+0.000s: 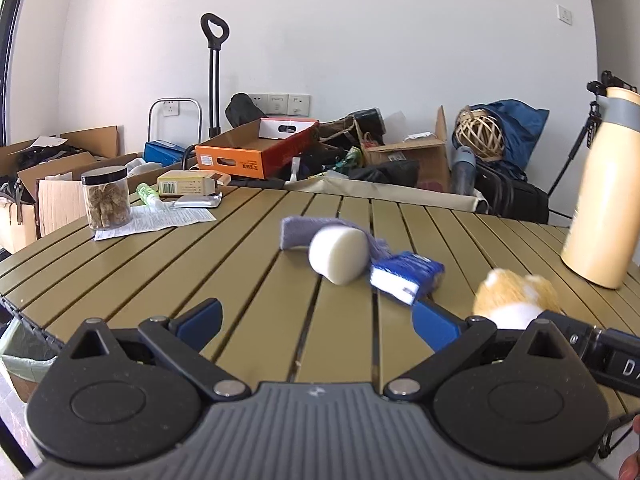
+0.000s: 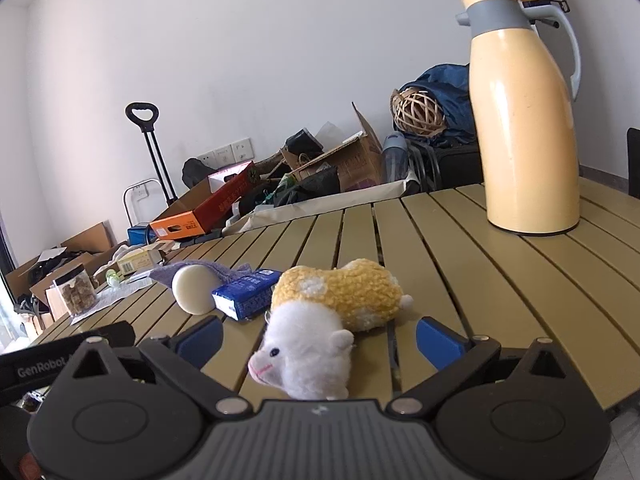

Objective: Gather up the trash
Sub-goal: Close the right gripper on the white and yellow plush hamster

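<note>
**A:** Looking at approach phase, nothing picked yet. Left claw is wide open and empty, low over the counter, with bare slats between its blue pads.

**B:** Right one?

**A:** Right claw is also spread wide, holding nothing. The plush hamster lies between its fingers, white head nearest the camera, but the pads aren't touching it.

**B:** That's a toy, not trash. Where's the actual trash?

**A:** My read: the blue carton, lying on its side, ahead and right of the left claw. The white foam cylinder touches it on the left, and the purple cloth sits behind and under both. In the right view the carton is just beside the hamster's back.

**B:** Bin?

**A:** Possibly the green-lined container below the counter edge, far left. Can't confirm.

**B:** Next move?

**A:** Judging by position, the left claw goes forward and right to straddle the carton, then closes. Tight spot: the cylinder could roll if nudged. The yellow thermos is well apart, no concern.
</note>
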